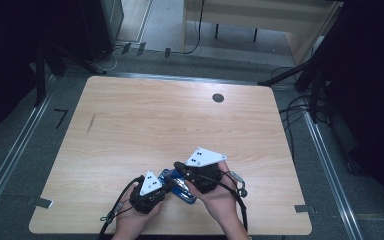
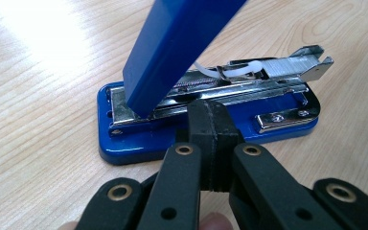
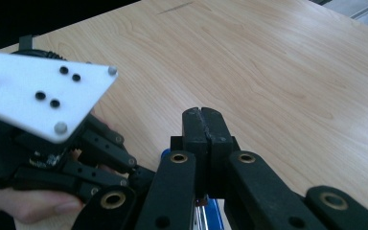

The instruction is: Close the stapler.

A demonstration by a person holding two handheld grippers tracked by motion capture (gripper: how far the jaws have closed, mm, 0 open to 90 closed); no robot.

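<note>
Stapler (image 2: 206,120) open on table (image 1: 180,120), both grippers closed.

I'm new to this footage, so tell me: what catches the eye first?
A blue stapler near the table's front edge, its top arm swung open and its metal staple track bare. Both grippers crowd it, jaws shut: the left gripper at its base, the right gripper just above it.

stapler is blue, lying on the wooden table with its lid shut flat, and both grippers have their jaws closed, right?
Not quite: the stapler is not shut flat. The left gripper view shows its blue lid swung up, baring the metal staple channel. The rest holds: it is blue, lies on the wooden table, and the left gripper and right gripper both have their jaws closed.
</note>
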